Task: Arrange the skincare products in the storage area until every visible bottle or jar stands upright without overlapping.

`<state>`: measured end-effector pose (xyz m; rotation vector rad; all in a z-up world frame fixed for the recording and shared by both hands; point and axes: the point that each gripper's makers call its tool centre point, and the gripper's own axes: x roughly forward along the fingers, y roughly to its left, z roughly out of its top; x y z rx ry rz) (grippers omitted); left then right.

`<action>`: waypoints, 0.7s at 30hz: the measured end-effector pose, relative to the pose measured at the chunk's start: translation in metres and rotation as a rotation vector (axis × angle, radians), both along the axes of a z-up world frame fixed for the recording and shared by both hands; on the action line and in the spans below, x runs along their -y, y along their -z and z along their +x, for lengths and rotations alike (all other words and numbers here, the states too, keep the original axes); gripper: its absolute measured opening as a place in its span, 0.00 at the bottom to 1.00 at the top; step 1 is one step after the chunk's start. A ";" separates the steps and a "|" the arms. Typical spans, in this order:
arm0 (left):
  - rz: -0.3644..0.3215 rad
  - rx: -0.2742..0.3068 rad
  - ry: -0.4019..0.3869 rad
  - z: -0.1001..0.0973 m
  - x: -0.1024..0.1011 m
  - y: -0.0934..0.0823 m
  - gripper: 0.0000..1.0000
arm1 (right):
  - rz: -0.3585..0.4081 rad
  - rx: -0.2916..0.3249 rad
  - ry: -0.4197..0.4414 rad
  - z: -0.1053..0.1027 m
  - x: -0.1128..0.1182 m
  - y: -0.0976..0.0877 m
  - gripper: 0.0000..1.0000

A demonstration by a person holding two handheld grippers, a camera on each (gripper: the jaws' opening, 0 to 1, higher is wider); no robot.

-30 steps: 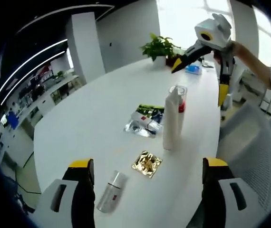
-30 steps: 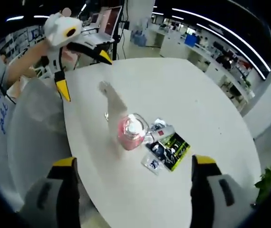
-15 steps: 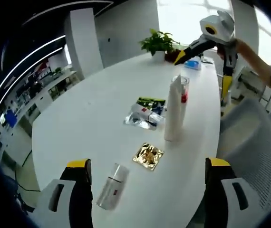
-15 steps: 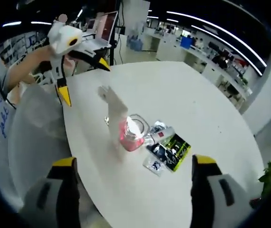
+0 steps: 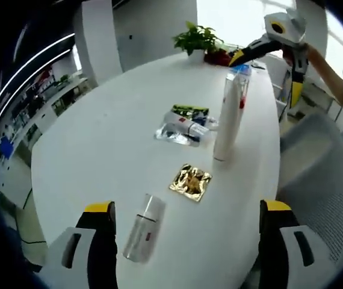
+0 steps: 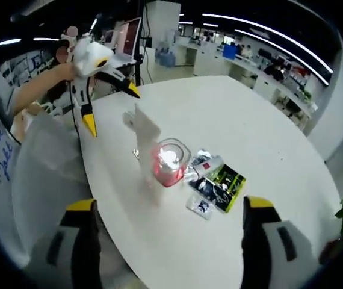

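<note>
Both grippers drawn back; small bottle point(image 5: 142, 230) lying, jaws apart

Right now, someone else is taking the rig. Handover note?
Left gripper: open, empty, above the near end of the white table.
Right gripper: open, empty, held off the table's edge.
Upright: tall white tube, with a clear jar with a red band right beside it.
Lying down: small clear bottle with a red label, just ahead of the left gripper's jaws.
Also on the table: gold foil sachet, a pile of flat packets with another small bottle lying in it.
Done: tube and jar standing.
Left: stand up the lying bottle, probably with the left gripper, then check the pile.
</note>
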<state>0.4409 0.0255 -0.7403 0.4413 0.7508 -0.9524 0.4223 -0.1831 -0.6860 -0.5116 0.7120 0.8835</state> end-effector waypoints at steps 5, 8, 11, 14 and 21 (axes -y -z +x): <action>0.043 -0.033 0.006 0.017 -0.010 0.014 0.95 | 0.001 -0.006 0.010 -0.001 0.003 0.002 1.00; 0.044 -0.047 0.005 0.019 -0.013 0.017 0.93 | 0.003 -0.006 0.014 0.000 0.004 0.002 1.00; 0.063 -0.066 0.015 0.019 -0.016 0.023 0.90 | 0.005 -0.008 0.019 0.000 0.005 0.003 1.00; 0.091 -0.089 0.022 0.021 -0.022 0.030 0.87 | 0.005 -0.011 0.023 0.000 0.007 0.004 1.00; 0.126 -0.130 0.010 0.027 -0.032 0.042 0.82 | 0.008 -0.009 0.031 0.000 0.009 0.005 1.00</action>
